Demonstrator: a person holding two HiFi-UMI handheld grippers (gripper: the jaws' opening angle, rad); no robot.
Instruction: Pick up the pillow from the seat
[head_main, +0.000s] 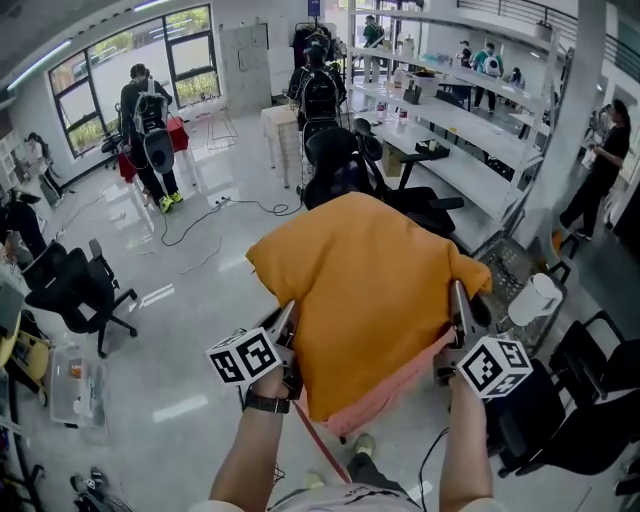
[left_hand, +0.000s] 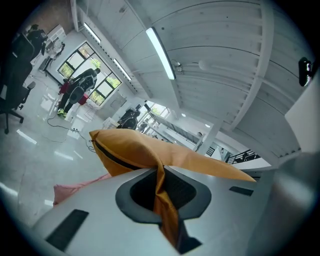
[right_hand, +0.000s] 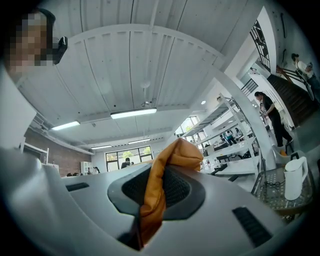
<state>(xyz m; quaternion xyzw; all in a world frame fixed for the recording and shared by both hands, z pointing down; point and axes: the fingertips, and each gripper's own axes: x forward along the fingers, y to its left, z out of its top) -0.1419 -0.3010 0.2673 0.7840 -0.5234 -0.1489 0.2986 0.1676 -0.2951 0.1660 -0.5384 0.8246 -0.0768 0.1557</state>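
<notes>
two hand-held grippers are seen from above, with one orange pillow (head_main: 375, 290) carried between them over a glossy floor (head_main: 190, 300).

at the left, the left hand-held gripper (head_main: 289, 312) is clamped on the pillow's left edge. in the left gripper view a fold of orange fabric is pinched between nearly closed jaws, and the zip side of the pillow is seen beyond.

in the middle, the pillow is spread flat and high in front of the person. a pink cloth (head_main: 390, 395) is seen along its lower edge; whether that cloth is part of the pillow cannot be told. behind the pillow a black office chair (head_main: 345, 165) is partly hidden, and its seat is judged to be the one named in the task. no contact between pillow and chair is visible.

at the right, the right hand-held gripper (head_main: 458, 295) is clamped on the pillow's right corner. in the right gripper view a bunch of orange fabric is squeezed between narrow jaws. further right, a white kettle (head_main: 535, 298) is stood on a mesh table (head_main: 505, 262), apart from the pillow.

the pick-up is judged to be essentially done: the pillow is gripped on both sides and held in the air. nothing more is asked by the task. only a steady hold is thought to be left, since the grip is on thin fabric edges that could slip.
</notes>
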